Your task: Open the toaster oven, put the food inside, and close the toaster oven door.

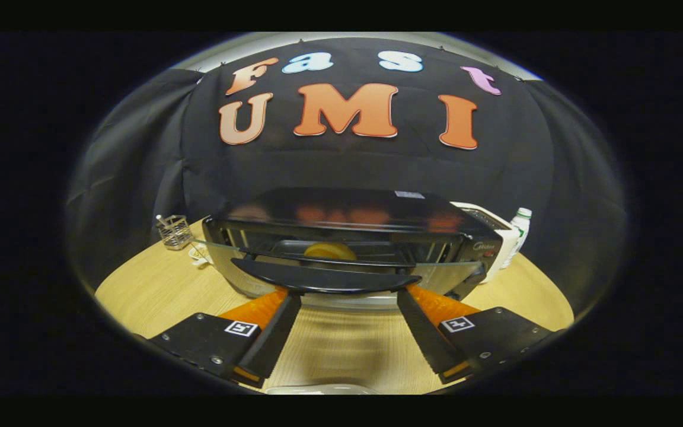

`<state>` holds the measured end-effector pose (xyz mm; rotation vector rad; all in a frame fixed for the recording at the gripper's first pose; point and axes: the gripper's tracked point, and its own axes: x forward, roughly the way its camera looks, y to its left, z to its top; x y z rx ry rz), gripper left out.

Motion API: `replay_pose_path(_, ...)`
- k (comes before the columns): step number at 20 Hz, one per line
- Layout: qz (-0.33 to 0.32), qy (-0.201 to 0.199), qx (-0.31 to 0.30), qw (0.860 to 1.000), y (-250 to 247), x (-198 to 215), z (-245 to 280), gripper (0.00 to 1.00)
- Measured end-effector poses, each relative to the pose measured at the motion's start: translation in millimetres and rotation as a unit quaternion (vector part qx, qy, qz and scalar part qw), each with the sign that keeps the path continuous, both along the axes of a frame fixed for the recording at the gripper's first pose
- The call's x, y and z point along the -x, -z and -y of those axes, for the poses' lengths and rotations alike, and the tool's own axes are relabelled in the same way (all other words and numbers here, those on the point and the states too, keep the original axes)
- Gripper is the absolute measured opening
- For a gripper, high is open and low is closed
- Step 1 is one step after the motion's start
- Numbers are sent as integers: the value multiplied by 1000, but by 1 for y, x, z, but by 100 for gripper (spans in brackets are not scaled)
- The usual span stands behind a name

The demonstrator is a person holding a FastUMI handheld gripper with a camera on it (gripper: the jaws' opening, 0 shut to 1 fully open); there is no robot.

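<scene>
Two gripper (348, 292) fingers stand spread wide apart, their tips just under the curved black handle (325, 277) of the toaster oven's glass door (341, 261); whether the tips touch the handle cannot be told, and nothing is pinched between them. The black toaster oven (353, 237) with a glossy top sits toward the far edge of the light wooden tabletop (140, 284), directly ahead of the fingers. Its door is partly open, tilted out toward the gripper. Inside, on a metal tray (294, 248), lies a round yellow piece of food (329, 251), seen through the gap above the door. Near the tabletop's far left edge stands a small wire-mesh holder (174, 230) with a white stick in it. Behind the oven's right side are a white appliance (495, 228) and a clear plastic bottle with a green-and-white cap (517, 234), close to the far right edge.
</scene>
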<state>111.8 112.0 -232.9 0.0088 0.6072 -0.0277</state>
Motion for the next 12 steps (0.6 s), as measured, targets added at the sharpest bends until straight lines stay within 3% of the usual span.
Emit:
replay_pose_path(6, 12, 3, -7, 1000, -1, -29, -4, 96)
replay_pose_path(8, 7, 9, -4, 1000, 2, -26, 1, 97)
replay_pose_path(12, 45, -26, -1, 999, -30, -1, -3, 97)
